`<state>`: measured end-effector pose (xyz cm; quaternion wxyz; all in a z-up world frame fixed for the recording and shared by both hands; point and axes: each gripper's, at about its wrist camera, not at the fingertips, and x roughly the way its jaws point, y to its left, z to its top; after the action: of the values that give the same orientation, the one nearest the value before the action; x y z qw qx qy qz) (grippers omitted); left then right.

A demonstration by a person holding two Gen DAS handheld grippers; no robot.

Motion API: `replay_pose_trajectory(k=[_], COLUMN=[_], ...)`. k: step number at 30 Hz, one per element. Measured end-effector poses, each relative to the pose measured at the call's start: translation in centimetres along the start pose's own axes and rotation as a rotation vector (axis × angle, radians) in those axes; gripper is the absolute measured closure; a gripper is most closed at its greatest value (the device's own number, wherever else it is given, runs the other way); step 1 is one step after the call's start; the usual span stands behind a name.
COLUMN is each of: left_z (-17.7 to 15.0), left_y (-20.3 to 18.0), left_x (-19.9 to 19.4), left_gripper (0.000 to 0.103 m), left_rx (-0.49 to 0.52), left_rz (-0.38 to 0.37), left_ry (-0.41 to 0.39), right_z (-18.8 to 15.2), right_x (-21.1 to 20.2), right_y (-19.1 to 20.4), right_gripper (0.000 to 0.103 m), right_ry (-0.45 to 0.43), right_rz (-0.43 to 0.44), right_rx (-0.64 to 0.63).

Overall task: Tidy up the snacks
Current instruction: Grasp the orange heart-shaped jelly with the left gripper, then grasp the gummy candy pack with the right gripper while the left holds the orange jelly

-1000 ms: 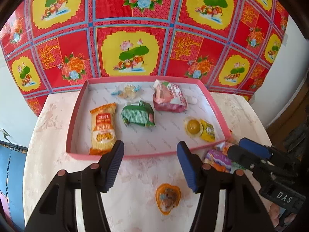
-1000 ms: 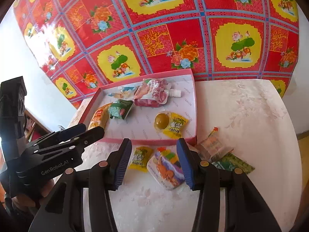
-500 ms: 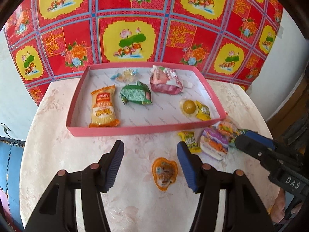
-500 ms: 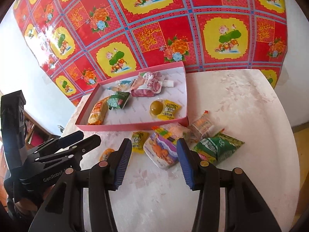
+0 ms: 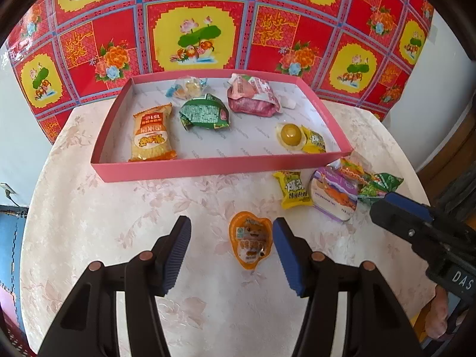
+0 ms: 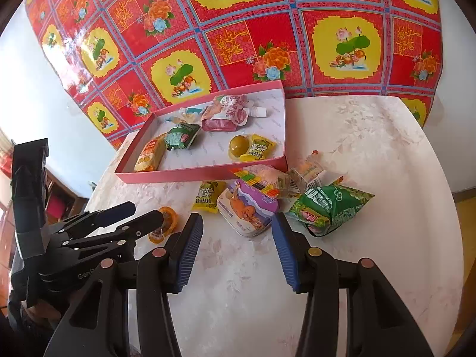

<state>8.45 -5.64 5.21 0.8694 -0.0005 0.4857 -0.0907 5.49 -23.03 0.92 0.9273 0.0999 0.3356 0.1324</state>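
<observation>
Snacks lie in two groups: five already in the pink tray [image 5: 208, 166] at the far side of the table [image 5: 89, 223], the rest loose on the table in front of it. Loose ones are an orange jelly cup [image 5: 250, 239], a yellow packet [image 5: 293, 189], a purple tub [image 6: 248, 206], a striped packet [image 6: 261, 178] and a green bag [image 6: 330, 208], the last four crowded together and partly overlapping.

The left hand-held gripper [image 5: 231, 250] hangs open and empty, its pads either side of the jelly cup but not touching it. The right hand-held gripper [image 6: 237, 247] is likewise open and empty, just short of the purple tub.

Risks, as I judge them:
- The jelly cup is low and glossy; pads closing above its rim could slide off or squirt it across the table.
- The tub lies tilted against its neighbours, so a grip there may drag the yellow packet or striped packet along, or shove them toward the table edge.
- Both grippers work close together, so they could knock each other.
- The tray's near wall could catch a snack carried too low.
</observation>
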Motion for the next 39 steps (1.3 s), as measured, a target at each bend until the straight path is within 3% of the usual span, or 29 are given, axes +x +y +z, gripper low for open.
replay_pose_trajectory(k=[11, 16, 25, 39], left_z=[-0.6, -0.6, -0.5, -0.4], left_y=[-0.8, -0.8, -0.1, 2.0], left_x=[1.5, 1.7, 1.5, 1.4], left_gripper=[0.057, 0.079, 0.079, 0.079], left_rx=[0.005, 0.004, -0.011, -0.062], left_rz=[-0.002, -0.023, -0.041, -0.056], left_ry=[0.040, 0.041, 0.029, 0.021], right_z=[-0.2, 0.0, 0.9, 2.3], right_x=[-0.6, -0.6, 0.5, 4.0], right_y=[-1.3, -1.4, -0.5, 0.5], right_gripper=[0.053, 0.053, 0.053, 0.053], right_ry=[-0.015, -0.019, -0.007, 0.034], right_rz=[-0.011, -0.017, -0.036, -0.169], right_rx=[0.013, 0.009, -0.028, -0.105])
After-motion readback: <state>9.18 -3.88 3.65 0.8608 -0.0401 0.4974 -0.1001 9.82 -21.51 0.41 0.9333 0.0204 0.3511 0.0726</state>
